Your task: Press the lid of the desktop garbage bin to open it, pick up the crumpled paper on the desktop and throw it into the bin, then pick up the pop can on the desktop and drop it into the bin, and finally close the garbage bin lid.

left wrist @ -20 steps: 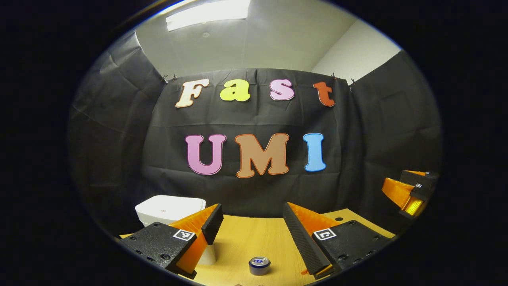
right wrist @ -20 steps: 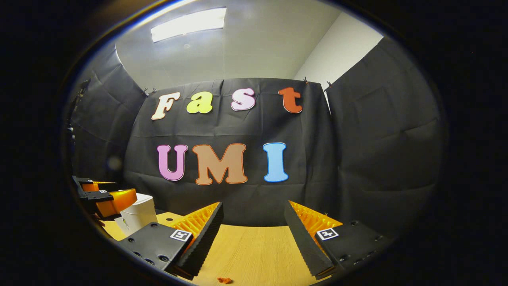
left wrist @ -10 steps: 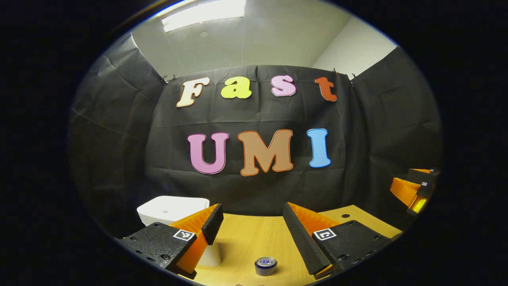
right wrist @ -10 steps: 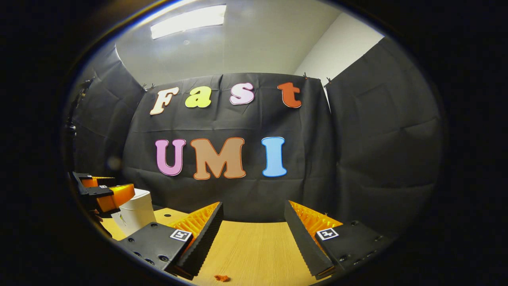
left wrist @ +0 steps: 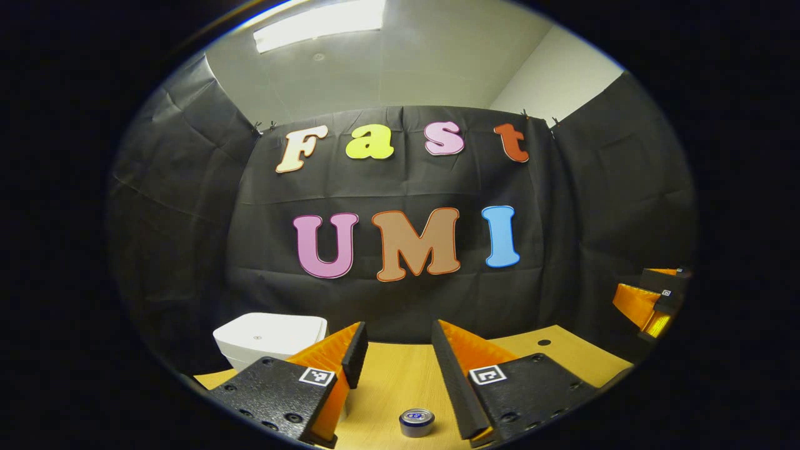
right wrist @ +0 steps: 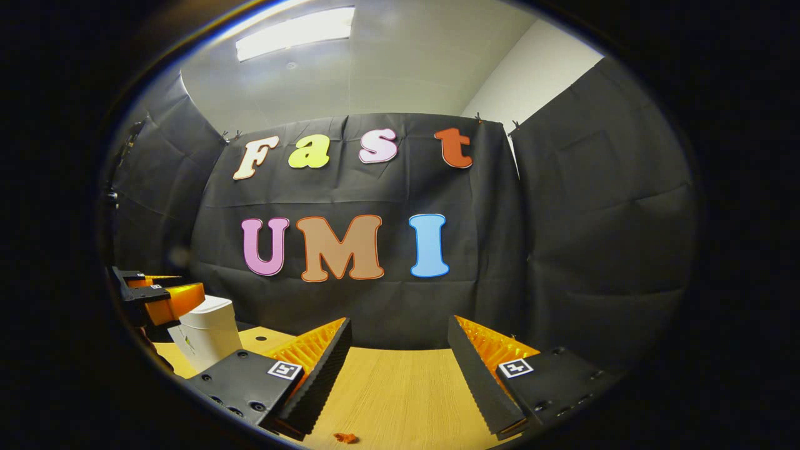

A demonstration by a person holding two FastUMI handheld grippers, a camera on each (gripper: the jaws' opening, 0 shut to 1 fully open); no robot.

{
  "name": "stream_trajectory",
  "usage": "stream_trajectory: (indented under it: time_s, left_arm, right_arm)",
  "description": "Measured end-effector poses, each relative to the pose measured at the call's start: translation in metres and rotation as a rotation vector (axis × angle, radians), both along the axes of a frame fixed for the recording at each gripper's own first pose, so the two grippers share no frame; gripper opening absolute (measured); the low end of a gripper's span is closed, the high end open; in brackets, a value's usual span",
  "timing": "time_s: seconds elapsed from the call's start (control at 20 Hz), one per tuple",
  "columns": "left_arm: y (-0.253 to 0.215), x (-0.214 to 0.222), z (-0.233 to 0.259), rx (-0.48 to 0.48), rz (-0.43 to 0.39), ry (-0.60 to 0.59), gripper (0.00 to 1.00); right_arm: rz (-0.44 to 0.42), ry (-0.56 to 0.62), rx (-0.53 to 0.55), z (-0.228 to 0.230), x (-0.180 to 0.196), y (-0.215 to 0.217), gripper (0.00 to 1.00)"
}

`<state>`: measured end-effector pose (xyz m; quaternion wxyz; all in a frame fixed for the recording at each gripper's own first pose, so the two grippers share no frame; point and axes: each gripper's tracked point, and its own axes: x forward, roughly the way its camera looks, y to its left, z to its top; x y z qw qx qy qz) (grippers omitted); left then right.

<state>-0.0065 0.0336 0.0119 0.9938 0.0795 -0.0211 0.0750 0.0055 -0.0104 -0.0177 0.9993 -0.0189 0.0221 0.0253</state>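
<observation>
Both grippers hung over the counter [right wrist: 400, 387] with fingers spread and empty — left gripper [left wrist: 394, 356] hovering near the shut white bin [left wrist: 269, 337], probably to press its lid, pop can [left wrist: 417, 422] standing just below it — right gripper [right wrist: 400, 356] parked wide.

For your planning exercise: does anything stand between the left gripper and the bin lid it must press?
Nothing visible does. The left gripper, jaws open, hovers above the desk; the closed white bin sits ahead to its left.
</observation>
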Motion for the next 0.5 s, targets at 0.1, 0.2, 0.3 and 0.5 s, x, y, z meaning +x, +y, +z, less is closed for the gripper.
stream_trajectory:
  time_s: [0.1, 0.2, 0.3, 0.5]
  left_arm:
    - [0.005, -0.001, 0.000, 0.005, 0.017, -0.001, 0.50]
    - [0.008, 0.000, -0.002, 0.003, 0.021, 0.006, 0.32]
    - [0.014, -0.001, -0.003, -0.006, 0.034, 0.014, 0.19]
    - [0.043, -0.004, 0.001, 0.004, 0.130, -0.003, 0.00]
  right_arm:
    - [0.003, 0.000, -0.002, -0.001, 0.000, 0.002, 0.98]
    - [0.005, -0.001, -0.005, -0.002, 0.000, 0.004, 0.98]
    - [0.008, 0.002, -0.008, -0.003, 0.000, 0.005, 0.98]
    - [0.003, -0.004, -0.008, -0.001, 0.000, 0.008, 0.98]
